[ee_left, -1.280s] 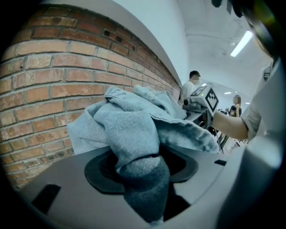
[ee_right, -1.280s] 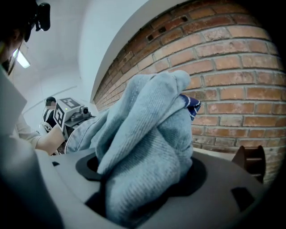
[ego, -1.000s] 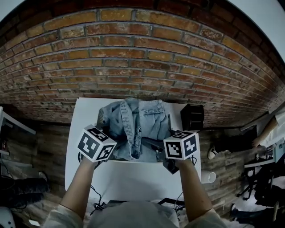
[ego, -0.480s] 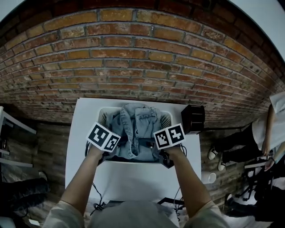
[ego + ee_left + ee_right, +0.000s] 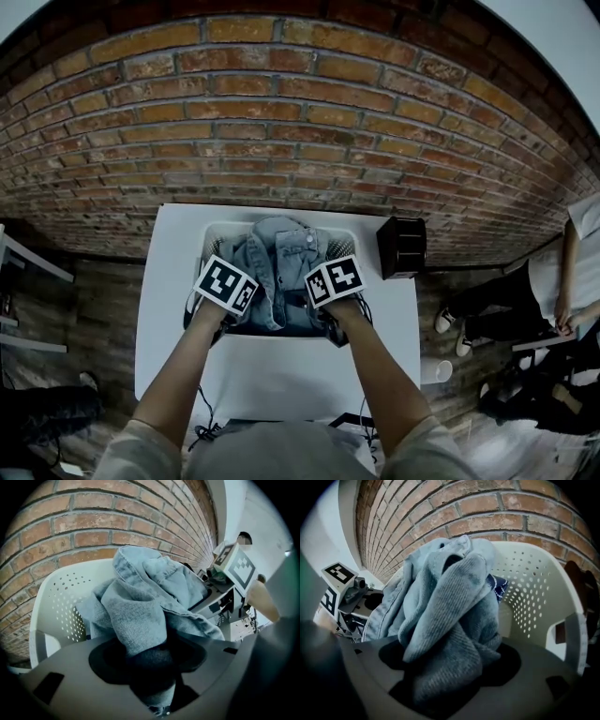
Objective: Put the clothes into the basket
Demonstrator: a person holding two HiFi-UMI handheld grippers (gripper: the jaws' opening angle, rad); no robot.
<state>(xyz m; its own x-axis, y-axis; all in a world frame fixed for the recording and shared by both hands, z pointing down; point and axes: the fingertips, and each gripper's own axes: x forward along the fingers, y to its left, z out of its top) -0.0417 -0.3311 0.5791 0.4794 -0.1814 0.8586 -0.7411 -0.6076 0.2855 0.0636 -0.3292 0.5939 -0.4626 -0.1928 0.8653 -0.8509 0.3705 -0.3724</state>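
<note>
Indoor workroom, likely a lab, bare brick wall (image 5: 300,122), wood-plank floor (image 5: 94,309), white table (image 5: 272,375) with trailing cables (image 5: 201,417), person (image 5: 570,272) at the side.

Red brick wall (image 5: 300,122) behind white table (image 5: 173,281); wood-plank floor (image 5: 98,309) (dim at edges); black box (image 5: 401,247) at table's right.

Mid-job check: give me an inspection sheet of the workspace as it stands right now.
Surface: white table, bare in front of the basket.
Job's things: denim jacket bunched up over the white perforated basket, partly down inside it.
Clutter: black box at the table's far right corner.
Grippers: left gripper and right gripper each shut on the jacket, with cloth bunched in each grip.
Cables: dark cables at the table's near edge.
Surroundings: brick wall behind the table, wooden floor, a person at the right edge.
</note>
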